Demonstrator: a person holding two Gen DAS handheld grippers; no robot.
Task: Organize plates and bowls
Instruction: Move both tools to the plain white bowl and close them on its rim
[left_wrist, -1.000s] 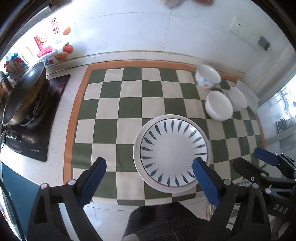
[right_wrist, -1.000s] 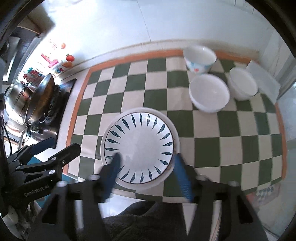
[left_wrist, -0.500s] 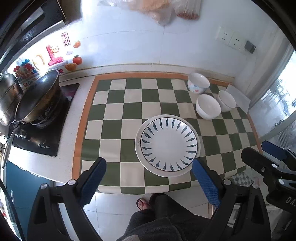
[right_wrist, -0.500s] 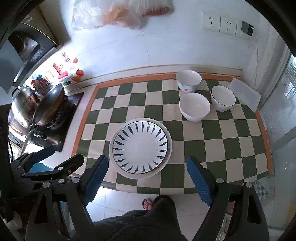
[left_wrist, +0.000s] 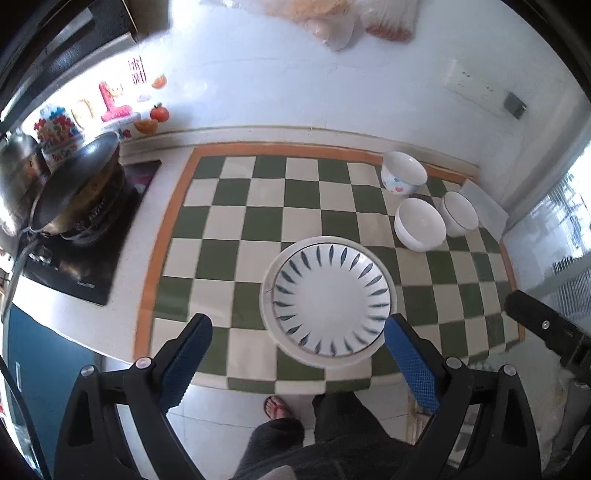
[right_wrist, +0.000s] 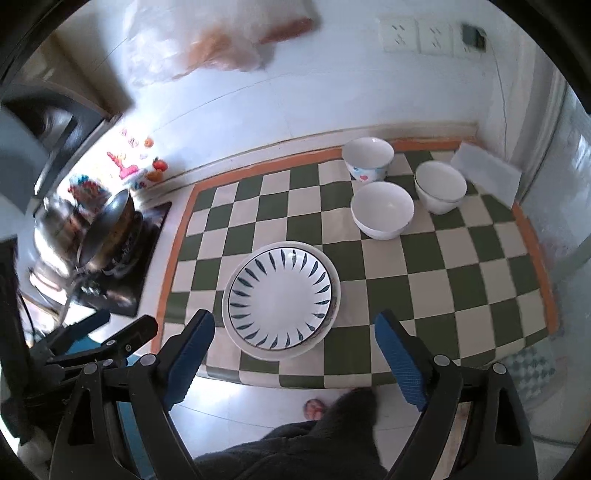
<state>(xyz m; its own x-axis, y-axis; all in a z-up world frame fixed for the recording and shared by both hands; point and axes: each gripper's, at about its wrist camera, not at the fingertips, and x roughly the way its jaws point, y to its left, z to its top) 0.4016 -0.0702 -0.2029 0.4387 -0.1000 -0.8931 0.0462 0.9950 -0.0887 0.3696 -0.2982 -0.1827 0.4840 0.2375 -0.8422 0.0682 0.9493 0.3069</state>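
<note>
A white plate with blue leaf marks lies stacked on a larger white plate near the front edge of the green checkered mat. Three bowls stand at the mat's back right: a patterned bowl, a plain white bowl and a blue-rimmed bowl. My left gripper is open and empty, high above the counter's front edge. My right gripper is open and empty, also held high in front of the plates.
A wok and a pot sit on a black stove left of the mat. A white board lies by the right wall. Plastic bags hang on the tiled wall. The person's legs and sandalled foot are below.
Both grippers have lifted up and back from the plates, so the counter looks smaller and farther. The plates and bowls have not moved.
</note>
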